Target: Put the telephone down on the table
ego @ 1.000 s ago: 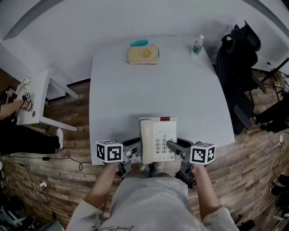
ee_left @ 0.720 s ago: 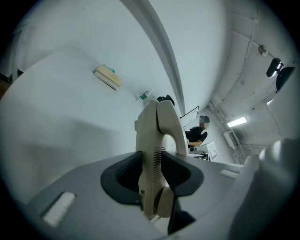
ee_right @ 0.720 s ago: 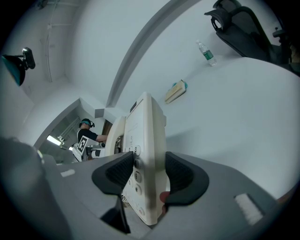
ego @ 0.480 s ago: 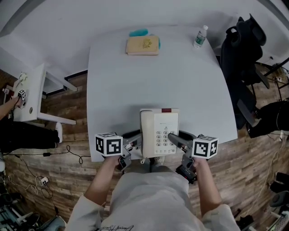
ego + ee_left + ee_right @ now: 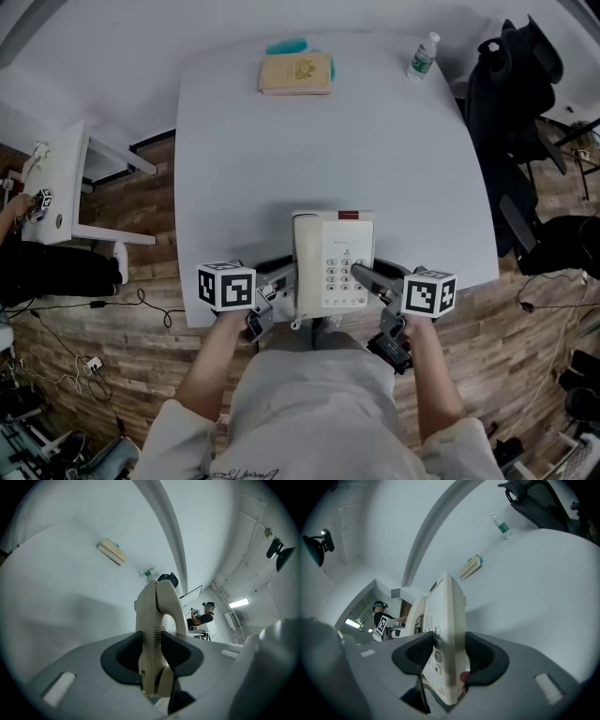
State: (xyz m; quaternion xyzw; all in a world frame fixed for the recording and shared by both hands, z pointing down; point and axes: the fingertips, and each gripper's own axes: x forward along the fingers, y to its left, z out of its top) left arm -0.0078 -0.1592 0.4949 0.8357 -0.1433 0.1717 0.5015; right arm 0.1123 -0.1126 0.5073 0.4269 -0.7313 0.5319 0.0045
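- Broadly, we see a plank floor (image 5: 141, 281) around a wide white worktop (image 5: 319, 150), which fills the middle of the head view.
- Next in size, a black chair (image 5: 511, 112) stands at the worktop's right side, and a small white side table (image 5: 58, 183) stands well apart on the left.
- Then we come to the cream telephone (image 5: 333, 261), which lies flat, keypad up, over the worktop's near edge, with its handset along its left side. We cannot tell whether its underside touches the surface.
- On its left, the left tongs (image 5: 281, 281) are clenched on the handset side of the telephone. In the left gripper view the dark pads press both faces of the body, seen edge-on.
- On its right, the right tongs (image 5: 367, 278) grasp the keypad side of the telephone. In the right gripper view one pad lies over the buttons and the other under the base.
- Further off, a tan book (image 5: 295, 73) lies at the far edge of the worktop, with something teal (image 5: 286, 45) just behind it.
- Smallest, a clear bottle (image 5: 424, 56) stands upright at the far right corner.
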